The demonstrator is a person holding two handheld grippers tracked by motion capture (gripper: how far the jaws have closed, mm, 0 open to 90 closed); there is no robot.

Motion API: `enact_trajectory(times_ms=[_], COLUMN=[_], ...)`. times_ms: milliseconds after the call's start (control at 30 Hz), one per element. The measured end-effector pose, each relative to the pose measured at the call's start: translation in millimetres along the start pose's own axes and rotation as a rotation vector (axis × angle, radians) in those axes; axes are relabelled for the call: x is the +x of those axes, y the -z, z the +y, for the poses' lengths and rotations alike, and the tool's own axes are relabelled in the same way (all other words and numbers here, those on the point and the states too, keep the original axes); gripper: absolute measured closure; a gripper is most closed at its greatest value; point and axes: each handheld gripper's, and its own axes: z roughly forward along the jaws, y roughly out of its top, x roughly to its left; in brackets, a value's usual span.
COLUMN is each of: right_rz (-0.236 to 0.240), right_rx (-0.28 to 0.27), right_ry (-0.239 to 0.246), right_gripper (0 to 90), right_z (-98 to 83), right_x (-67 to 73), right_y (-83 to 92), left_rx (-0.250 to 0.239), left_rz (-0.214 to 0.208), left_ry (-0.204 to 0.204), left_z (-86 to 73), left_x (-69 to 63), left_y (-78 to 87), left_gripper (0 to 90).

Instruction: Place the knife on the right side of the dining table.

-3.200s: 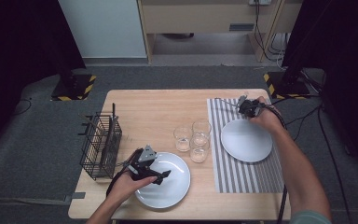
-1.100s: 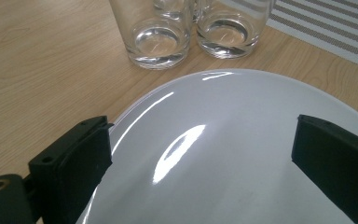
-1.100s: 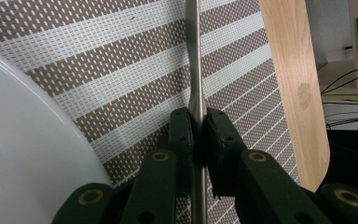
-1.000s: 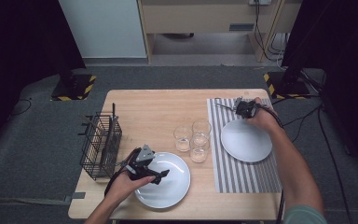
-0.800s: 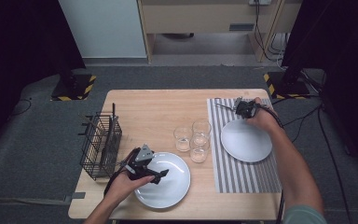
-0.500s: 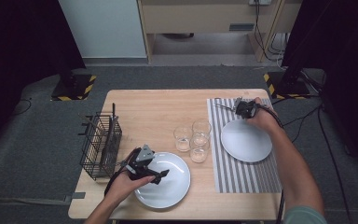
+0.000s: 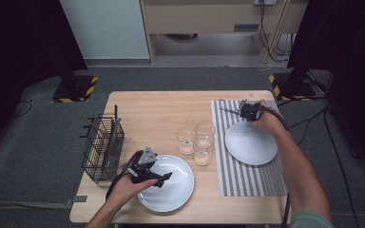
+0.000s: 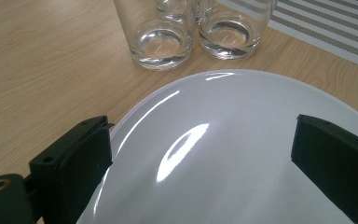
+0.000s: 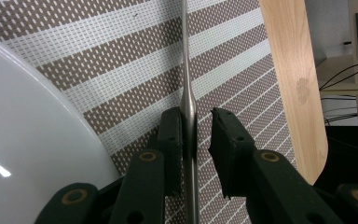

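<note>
My right gripper [image 9: 196,126] [image 7: 244,110] lies low over the striped placemat [image 9: 121,60] [image 7: 247,176] at the back right. A thin metal utensil handle [image 9: 185,70] [image 7: 228,110] runs between its jaws. The handle rests against the left pad with a gap to the right pad; the jaws have just been opening. A white plate [image 9: 28,121] [image 7: 252,145] sits on the mat beside it. My left gripper [image 8: 200,149] [image 7: 164,178] is open, its jaws spread over the near rim of a second white plate [image 8: 223,116] [image 7: 176,192].
Three clear glasses [image 7: 197,140] [image 8: 161,42] stand grouped between the two plates. A black wire basket [image 7: 102,147] stands at the table's left edge. The bare wooden table [image 7: 152,114] stretches toward the back left.
The right hand has edged slightly left along the mat since the earliest frame. The left hand and the plates have not moved.
</note>
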Motion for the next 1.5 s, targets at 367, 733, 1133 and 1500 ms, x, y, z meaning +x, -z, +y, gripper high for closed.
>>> enact_trajectory(times_ms=[367,733,1133,1500], right_rz=[-0.006,-0.001,0.006,0.004], right_rx=[-0.006,0.004,0.006,0.021], right_ry=[-0.02,-0.036,-0.071,-0.086], right_gripper=[68.3,60.6,56.1,56.1], right_z=[-2.9,-3.1,-9.3,-19.8], right_x=[0.7,0.1,-3.7,-5.9], right_y=[2.1,4.7,9.9,11.9], left_rx=[0.005,0.005,0.011,0.018], left_rz=[-0.007,-0.002,-0.005,-0.01], left_ry=[-0.013,-0.011,-0.02,-0.029], left_z=[1.3,1.5,1.2,0.9], left_x=[-3.1,-2.4,-4.4,-6.3], left_y=[-1.9,-1.1,-3.1,-5.3], left_gripper=[4.6,4.8,4.8,4.8])
